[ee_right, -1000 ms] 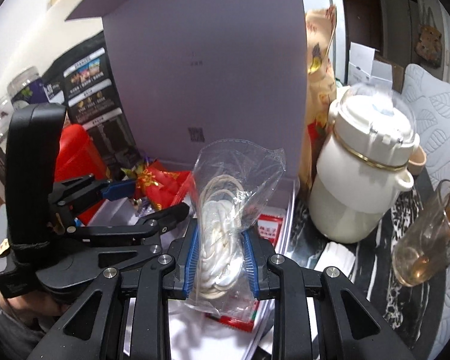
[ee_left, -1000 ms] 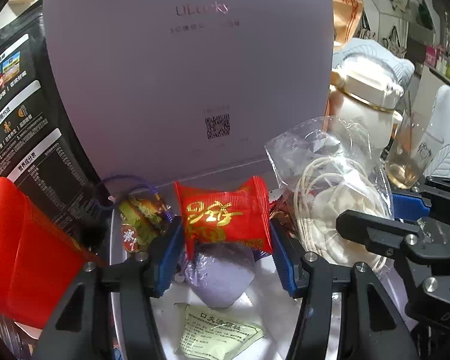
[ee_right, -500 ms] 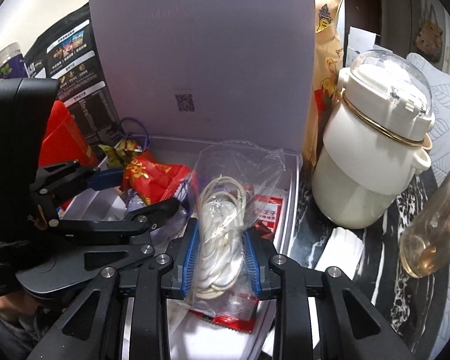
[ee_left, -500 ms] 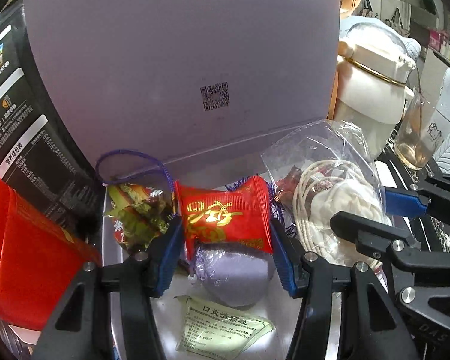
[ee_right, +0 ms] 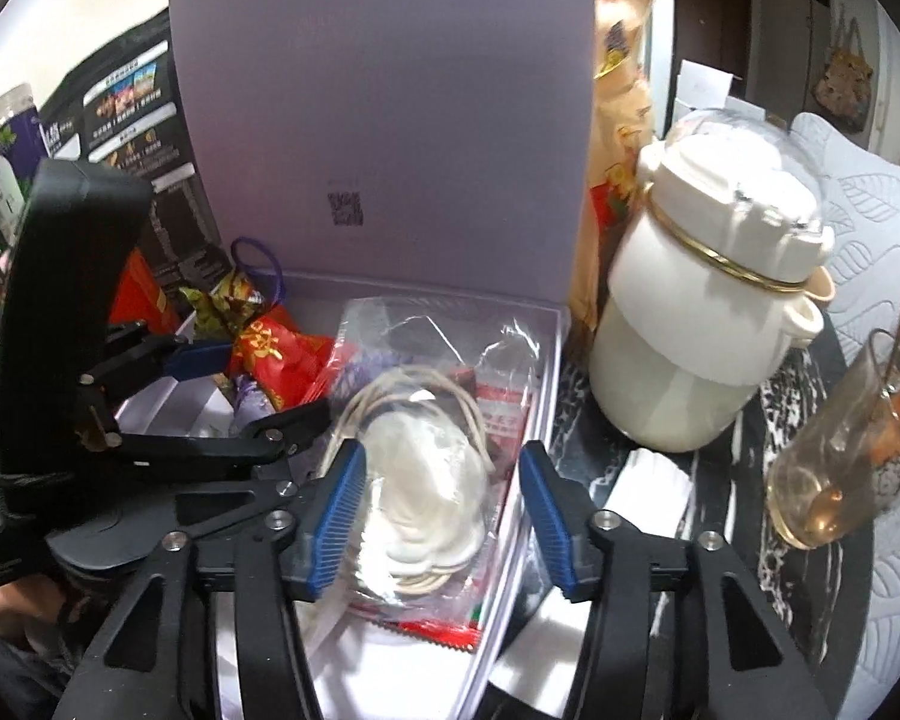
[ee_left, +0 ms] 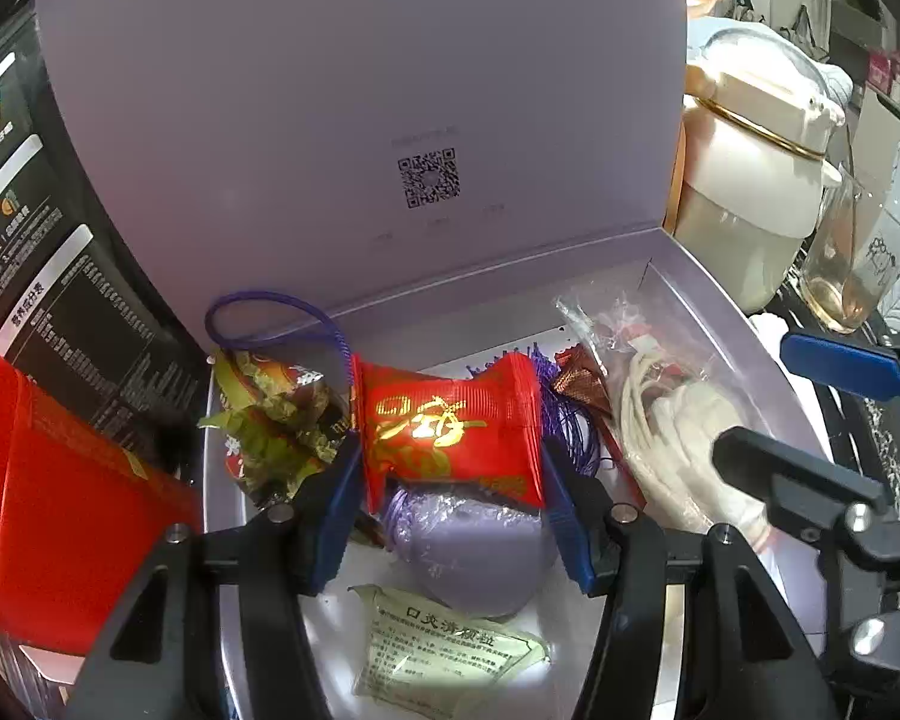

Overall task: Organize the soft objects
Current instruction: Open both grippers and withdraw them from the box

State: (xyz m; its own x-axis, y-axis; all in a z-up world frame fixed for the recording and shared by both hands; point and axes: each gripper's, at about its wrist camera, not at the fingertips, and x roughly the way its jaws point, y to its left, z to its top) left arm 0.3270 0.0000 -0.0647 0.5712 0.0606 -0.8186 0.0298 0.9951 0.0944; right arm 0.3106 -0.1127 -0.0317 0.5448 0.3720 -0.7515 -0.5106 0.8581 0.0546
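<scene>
Inside the open lilac box [ee_right: 546, 324], the right gripper [ee_right: 444, 495], jaws just opened, has let a clear bag of white cord [ee_right: 426, 480] settle at the right, while the left gripper [ee_left: 450, 498] pinches a red packet [ee_left: 444, 426] above the middle, apparently to place it too.

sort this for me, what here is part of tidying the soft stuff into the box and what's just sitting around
Job:
- lilac box, lid up
- red packet, pinched by the left gripper
- clear bag of white cord, lying in the box; the right gripper jaws have just opened off it
- lilac pouch
- paper sachet

Lying about:
- white jug
- glass
- red carton
</scene>
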